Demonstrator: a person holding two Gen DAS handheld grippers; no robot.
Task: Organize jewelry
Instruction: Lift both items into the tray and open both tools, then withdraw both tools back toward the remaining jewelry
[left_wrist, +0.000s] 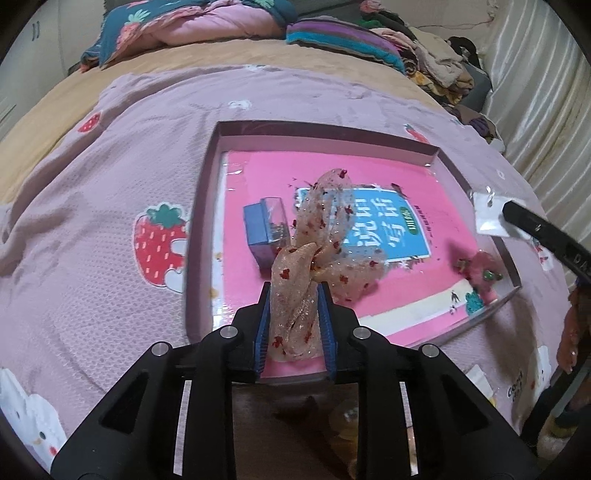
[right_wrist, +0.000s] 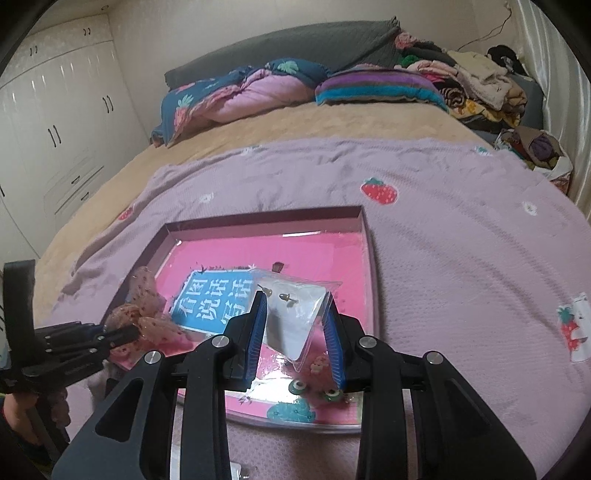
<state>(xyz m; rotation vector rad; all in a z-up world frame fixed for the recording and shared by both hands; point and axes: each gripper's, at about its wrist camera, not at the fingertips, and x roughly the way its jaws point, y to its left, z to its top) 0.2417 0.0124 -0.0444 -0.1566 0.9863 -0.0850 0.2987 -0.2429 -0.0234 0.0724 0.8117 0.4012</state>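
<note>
Left gripper (left_wrist: 294, 291), jaws narrow, holds a sheer bow (left_wrist: 314, 258) over the tray (left_wrist: 199, 206), near its front edge beside a small blue box (left_wrist: 264, 230). Right gripper (right_wrist: 295, 321) pinches a clear earring packet (right_wrist: 295, 314) above the tray's front right corner. Advise lowering each piece onto bare tray floor before letting go, clear of the box.

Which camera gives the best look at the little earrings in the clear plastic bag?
The right wrist view: the clear bag sits pinched in the right gripper, with two small earrings visible through it. The left wrist view catches that bag only at the edge, small, earrings barely discernible.
</note>
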